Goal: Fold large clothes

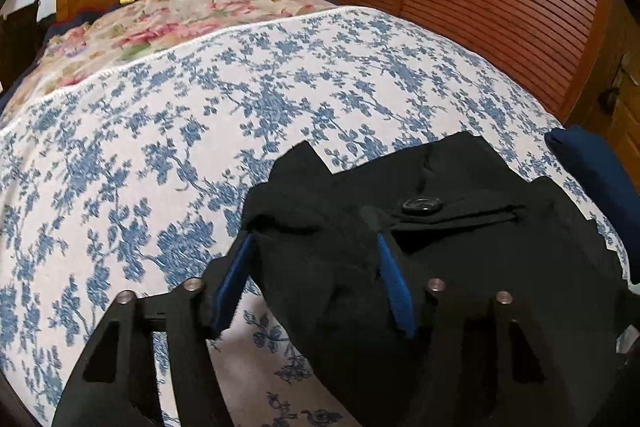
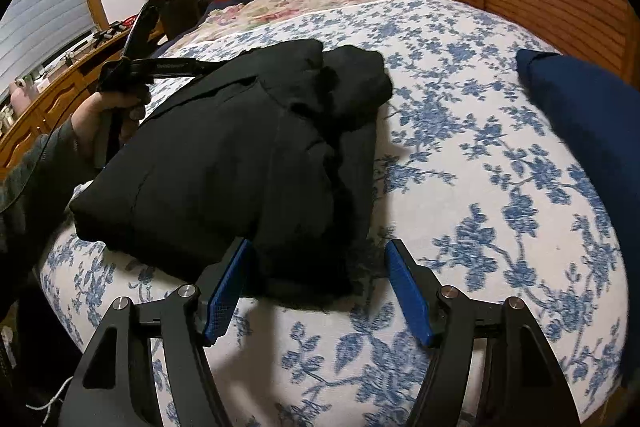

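Two claws sit over one black garment (image 1: pixel 420 247), already gathered into a thick bundle near the foot of the bed, so I judge the folding well along and the step in hand a tidy or a last fold. From the left wrist, my left gripper (image 1: pixel 314 267) stands part open with a fold of the soft matte cloth between its blue pads; whether they pinch it I cannot tell. A glossy round button (image 1: pixel 422 205) lies beyond, on a flat flap. From the right wrist, my right gripper (image 2: pixel 318 273) is open and empty, straddling the bundle's near corner above the blue-flowered bedspread (image 2: pixel 480 187). Next I need a firm bite on that heavy, limp edge before lifting.
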